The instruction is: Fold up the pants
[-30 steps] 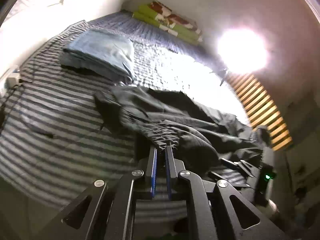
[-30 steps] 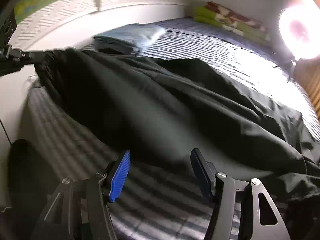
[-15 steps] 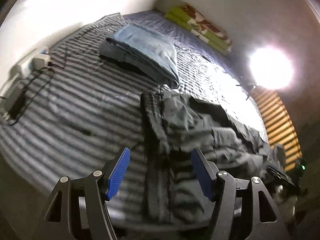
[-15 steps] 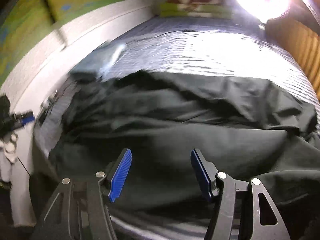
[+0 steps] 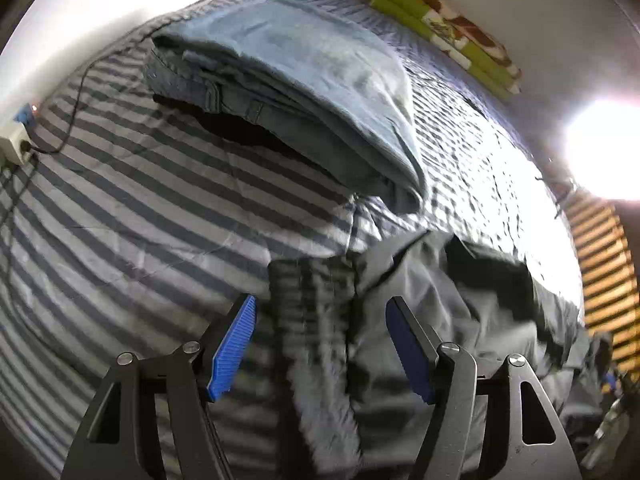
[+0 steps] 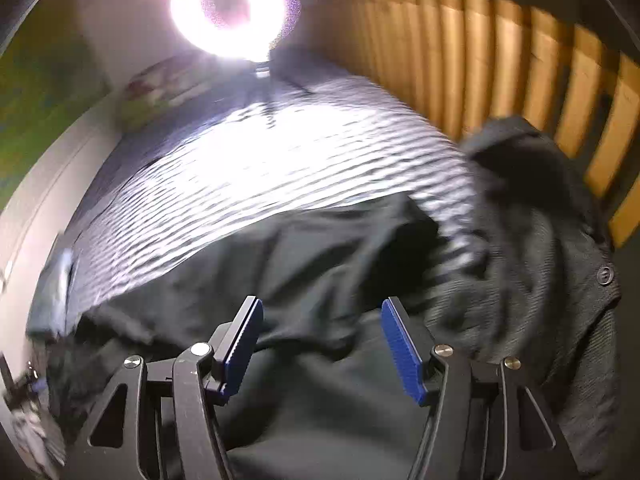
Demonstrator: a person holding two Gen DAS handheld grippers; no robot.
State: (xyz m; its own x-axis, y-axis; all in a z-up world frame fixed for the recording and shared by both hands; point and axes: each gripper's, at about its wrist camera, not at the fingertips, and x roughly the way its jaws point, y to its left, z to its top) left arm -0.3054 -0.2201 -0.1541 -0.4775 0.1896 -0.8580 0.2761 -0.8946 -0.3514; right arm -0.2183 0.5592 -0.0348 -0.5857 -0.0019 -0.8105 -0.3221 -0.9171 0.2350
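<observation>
The left gripper (image 5: pixel 320 344) has just been opening its jaws; they stand wide, and nothing is pressed between the blue pads (image 5: pixel 234 346). The right gripper (image 6: pixel 322 344) also stands wide and holds nothing. The dark pants (image 6: pixel 320 264) lie rumpled on the striped bed sheet (image 5: pixel 120 208), under both grippers. Behind them lies a folded blue garment (image 5: pixel 296 64). A ring light (image 6: pixel 232 4) shines beyond the bed.
</observation>
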